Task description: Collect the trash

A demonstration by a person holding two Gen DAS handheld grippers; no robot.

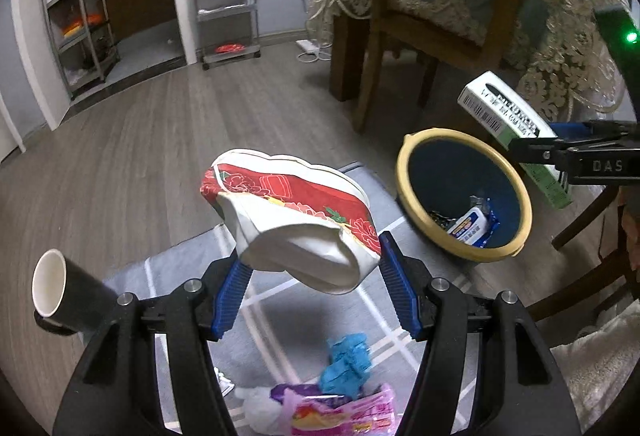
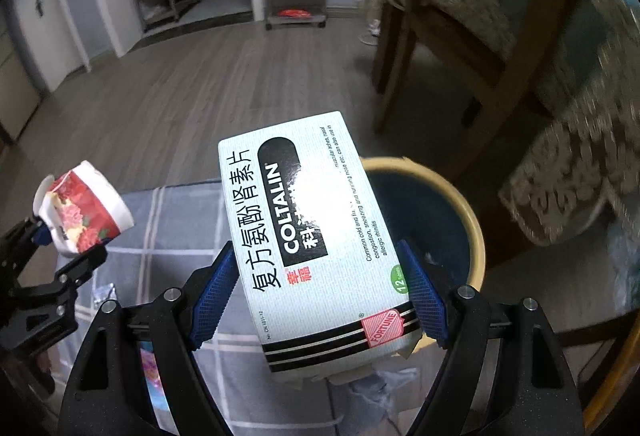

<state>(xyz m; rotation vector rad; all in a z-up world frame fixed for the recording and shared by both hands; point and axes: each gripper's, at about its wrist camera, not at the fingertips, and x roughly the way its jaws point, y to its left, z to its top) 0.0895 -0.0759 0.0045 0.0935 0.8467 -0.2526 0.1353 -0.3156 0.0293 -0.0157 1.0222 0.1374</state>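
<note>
Jaws of the left gripper (image 1: 312, 268) pinched a crumpled red-flowered paper cup (image 1: 292, 220), while the right gripper (image 2: 320, 300) clamped a smooth rectangular cardboard box (image 2: 316, 236), with the round yellow-rimmed bin (image 1: 464, 196) at two o'clock of the cup.

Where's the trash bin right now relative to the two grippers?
The trash bin sits on the floor beside the wooden chair, right of the left gripper and just beyond the right gripper.

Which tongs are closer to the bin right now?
Right. The right tongs, holding the medicine box, sit just beside the bin. The left tongs, holding the crushed cup, are farther off over the rug.
</note>
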